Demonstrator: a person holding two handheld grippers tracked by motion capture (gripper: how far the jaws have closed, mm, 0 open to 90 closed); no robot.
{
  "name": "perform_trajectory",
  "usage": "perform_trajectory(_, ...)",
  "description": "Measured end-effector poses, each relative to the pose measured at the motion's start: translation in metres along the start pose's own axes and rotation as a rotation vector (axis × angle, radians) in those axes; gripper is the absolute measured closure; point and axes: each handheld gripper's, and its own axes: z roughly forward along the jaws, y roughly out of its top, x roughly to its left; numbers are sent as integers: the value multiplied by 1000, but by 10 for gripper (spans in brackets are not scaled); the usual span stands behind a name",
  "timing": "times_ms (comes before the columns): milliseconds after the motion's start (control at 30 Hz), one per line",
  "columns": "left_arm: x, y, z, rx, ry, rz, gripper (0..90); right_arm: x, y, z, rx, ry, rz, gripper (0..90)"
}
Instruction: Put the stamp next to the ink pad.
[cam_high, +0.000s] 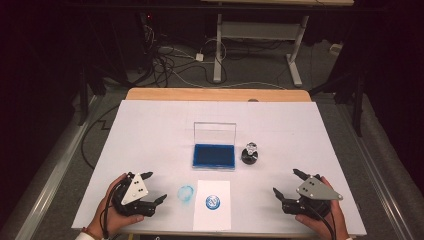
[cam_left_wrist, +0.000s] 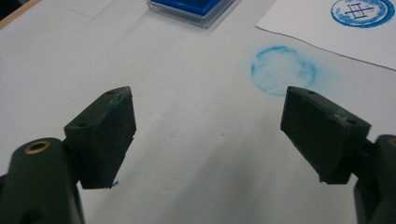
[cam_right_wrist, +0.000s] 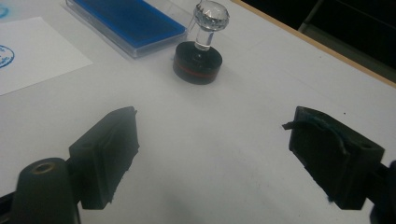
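At the near left corner of the white worktop (cam_high: 150, 130), the person's left hand (cam_high: 107, 212) grips the left hand-held gripper (cam_high: 154, 187) from behind, low over the surface, jaws spread wide and released, pointing right toward a faint blue ring smudge (cam_high: 186, 193) printed on the worktop. In the left gripper view that smudge (cam_left_wrist: 282, 71) lies just beyond the right jaw, with nothing between the jaws.

Just right of the smudge lies a white paper sheet (cam_high: 212, 215) bearing a round blue stamp print (cam_high: 213, 202). Behind the sheet sits an open ink pad (cam_high: 214, 156), its clear lid raised. Just beside the pad's right edge stands the stamp (cam_high: 250, 152), upright on its dark round base with a clear knob on top.

At the near right, the right hand (cam_high: 325, 220) holds the right hand-held gripper (cam_high: 287, 182) low, angled left and away, jaws released and empty. In the right gripper view the stamp (cam_right_wrist: 201, 53) stands ahead of the jaws, well apart from them.
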Motion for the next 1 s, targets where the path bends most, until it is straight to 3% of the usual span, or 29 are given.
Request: perform_trajectory(1000, 3, 1, 1, 2, 12, -4, 177, 2, 3, -2, -34, 4, -8, 159)
